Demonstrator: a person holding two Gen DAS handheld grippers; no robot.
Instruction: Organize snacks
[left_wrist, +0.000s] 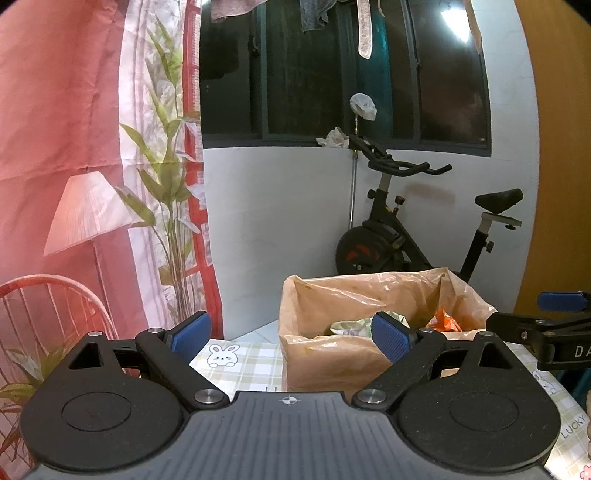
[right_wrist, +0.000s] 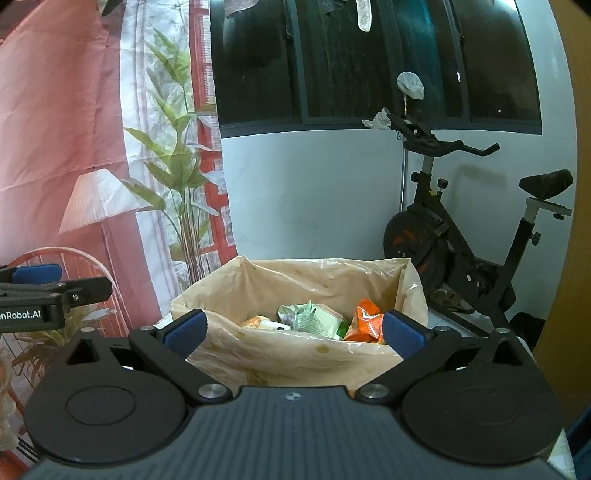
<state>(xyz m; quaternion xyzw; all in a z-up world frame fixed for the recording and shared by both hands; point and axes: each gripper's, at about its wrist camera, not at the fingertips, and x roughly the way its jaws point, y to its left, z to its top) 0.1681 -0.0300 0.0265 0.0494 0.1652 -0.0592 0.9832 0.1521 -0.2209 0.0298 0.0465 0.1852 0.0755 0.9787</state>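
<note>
Jaws of both the left gripper (left_wrist: 291, 334) and right gripper (right_wrist: 293, 332) spread wide, seemingly empty, facing the bag (right_wrist: 295, 354).

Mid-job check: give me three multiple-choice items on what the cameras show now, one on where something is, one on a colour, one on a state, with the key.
1. Where are the snack packets?
A. Inside the lined box
B. On the bike seat
C. On the floor

2. What colour is the packet at the right side of the box?
A. Purple
B. Black
C. Orange

3. How do both grippers stand?
A. Shut on packets
B. Open and empty
C. Out of view

Key: 1 A, the green packet lies inside the lined box. 2 C, the orange packet shows it. 3 B, the left gripper and right gripper have fingers spread with nothing between.
</note>
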